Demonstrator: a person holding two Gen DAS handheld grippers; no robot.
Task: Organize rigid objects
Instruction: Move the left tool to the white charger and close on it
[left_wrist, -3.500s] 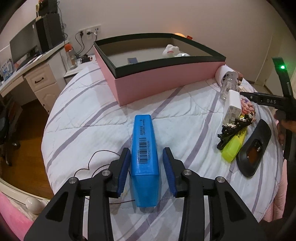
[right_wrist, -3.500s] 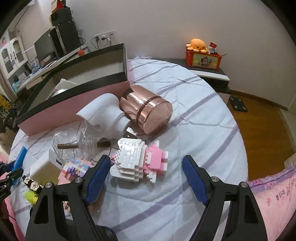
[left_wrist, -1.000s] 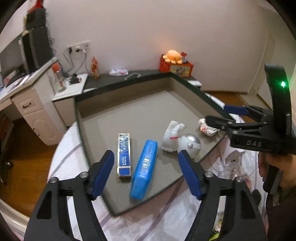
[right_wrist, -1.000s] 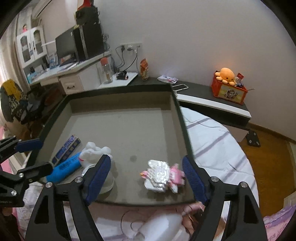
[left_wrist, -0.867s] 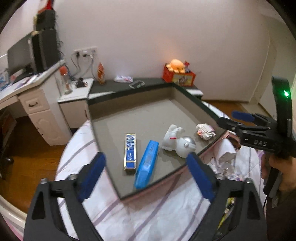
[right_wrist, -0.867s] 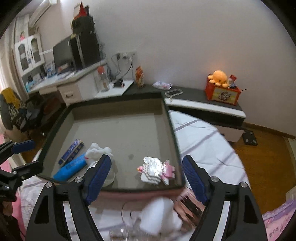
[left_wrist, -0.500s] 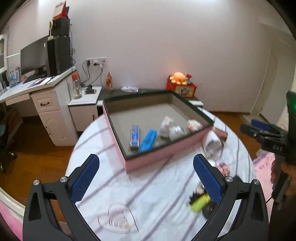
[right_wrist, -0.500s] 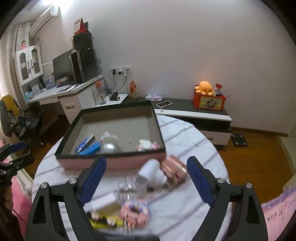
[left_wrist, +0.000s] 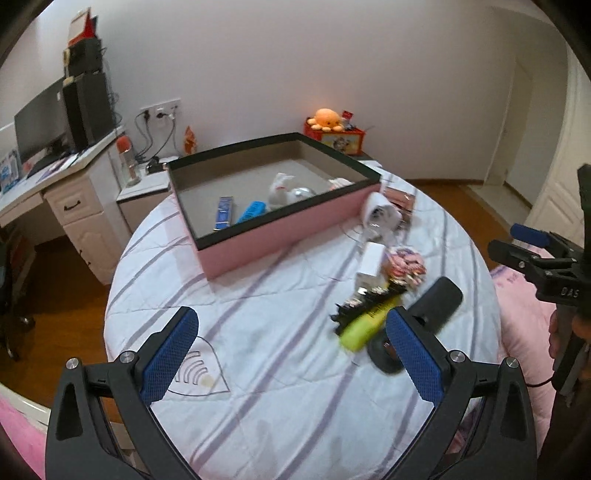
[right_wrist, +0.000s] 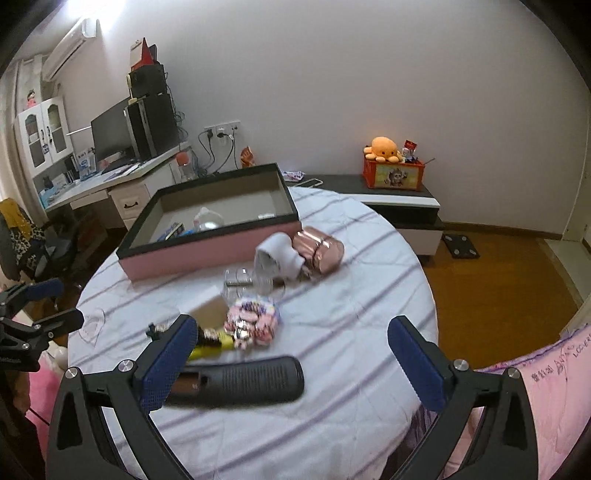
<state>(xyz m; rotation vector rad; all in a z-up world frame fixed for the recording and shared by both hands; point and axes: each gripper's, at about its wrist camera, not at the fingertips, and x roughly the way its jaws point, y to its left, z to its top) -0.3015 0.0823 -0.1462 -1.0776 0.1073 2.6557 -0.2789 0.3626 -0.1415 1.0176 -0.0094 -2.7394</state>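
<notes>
A pink box with a dark rim stands at the far side of a round table with a striped white cloth. Inside lie a blue case, a blue flat pack and a white figure. Loose on the cloth are a black handle-shaped object, a yellow highlighter, a black hair clip, a white box, a pink-white brick toy, a glass jar, a white cup and a rose-gold cup. My left gripper and right gripper are open, empty, above the near edge.
A desk with monitor and drawers stands left of the table. A low dark cabinet with an orange plush octopus stands behind it. Pink bedding lies at the right. Wooden floor surrounds the table.
Both grippers have pulled back and up from the box to the near side of the table. The blue case and the brick figure stay in the box.
</notes>
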